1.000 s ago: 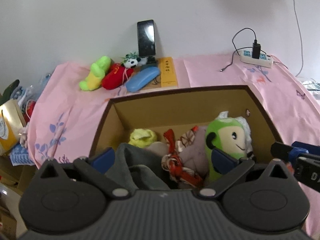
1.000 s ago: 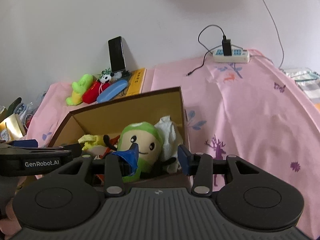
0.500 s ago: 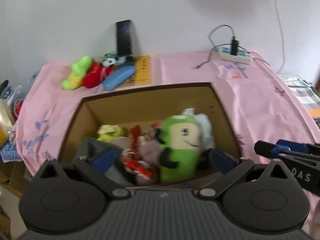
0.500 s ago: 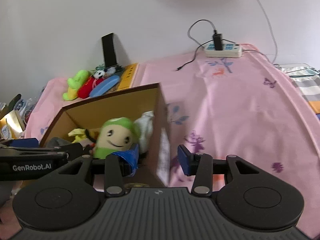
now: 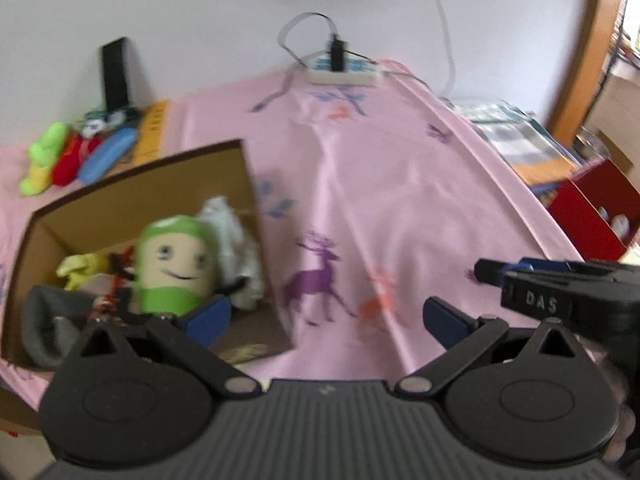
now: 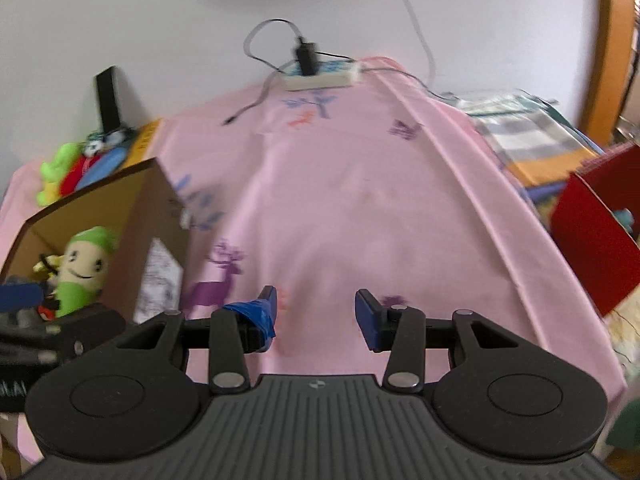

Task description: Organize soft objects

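A cardboard box (image 5: 236,184) stands on the pink cloth at the left and also shows in the right wrist view (image 6: 148,208). It holds a green smiling plush (image 5: 174,264), a white cloth (image 5: 232,240), a yellow toy (image 5: 78,268), a grey cloth (image 5: 44,320) and red bits. The plush also shows in the right wrist view (image 6: 82,272). My left gripper (image 5: 326,318) is open and empty, over the box's right front corner and the cloth. My right gripper (image 6: 316,312) is open and empty above bare pink cloth, right of the box.
A green plush (image 5: 40,156), a red plush (image 5: 66,162) and a blue case (image 5: 106,156) lie by the wall with a black phone (image 5: 114,72). A power strip (image 5: 342,74) with cables sits at the back. A red box (image 6: 592,240) and papers (image 6: 532,132) are beyond the right edge.
Both grippers have swung to the right, away from over the box. The box and its plush have slid to the left of both views. Both grippers stay open.
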`<control>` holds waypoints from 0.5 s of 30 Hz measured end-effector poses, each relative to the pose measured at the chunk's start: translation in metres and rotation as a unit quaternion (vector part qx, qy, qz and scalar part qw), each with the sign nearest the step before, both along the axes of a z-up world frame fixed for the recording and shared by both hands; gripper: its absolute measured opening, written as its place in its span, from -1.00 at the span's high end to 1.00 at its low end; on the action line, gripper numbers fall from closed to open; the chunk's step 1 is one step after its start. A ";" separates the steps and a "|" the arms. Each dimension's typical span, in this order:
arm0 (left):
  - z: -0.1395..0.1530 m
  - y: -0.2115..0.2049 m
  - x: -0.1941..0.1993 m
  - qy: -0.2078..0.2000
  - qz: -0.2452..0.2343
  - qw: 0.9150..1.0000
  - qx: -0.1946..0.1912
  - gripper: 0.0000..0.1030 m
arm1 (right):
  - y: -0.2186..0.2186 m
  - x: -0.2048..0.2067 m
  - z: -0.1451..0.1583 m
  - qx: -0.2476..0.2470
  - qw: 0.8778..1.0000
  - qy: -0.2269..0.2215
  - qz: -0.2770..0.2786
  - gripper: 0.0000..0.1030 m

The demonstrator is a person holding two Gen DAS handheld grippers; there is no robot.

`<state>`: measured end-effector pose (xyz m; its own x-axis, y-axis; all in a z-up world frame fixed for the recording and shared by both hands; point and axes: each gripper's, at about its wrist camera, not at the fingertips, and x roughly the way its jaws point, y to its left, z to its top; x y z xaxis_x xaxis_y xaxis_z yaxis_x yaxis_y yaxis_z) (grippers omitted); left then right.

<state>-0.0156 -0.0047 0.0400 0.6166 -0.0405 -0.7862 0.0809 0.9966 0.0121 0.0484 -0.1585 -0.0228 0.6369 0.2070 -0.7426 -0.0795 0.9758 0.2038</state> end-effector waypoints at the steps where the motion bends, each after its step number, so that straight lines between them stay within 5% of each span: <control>1: -0.003 -0.006 0.001 0.002 -0.009 1.000 -0.002 -0.98 | -0.006 0.000 -0.001 -0.003 1.000 0.003 -0.006 0.47; 15: -0.028 -0.045 0.001 0.031 -0.031 0.999 0.013 -0.98 | -0.039 0.003 -0.014 -0.018 0.999 0.027 -0.015 0.47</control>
<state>-0.0148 -0.0498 0.0120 0.5637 -0.0571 -0.8240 0.1444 0.9891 0.0302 0.0516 -0.1974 -0.0364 0.6015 0.1605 -0.7826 -0.0393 0.9844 0.1717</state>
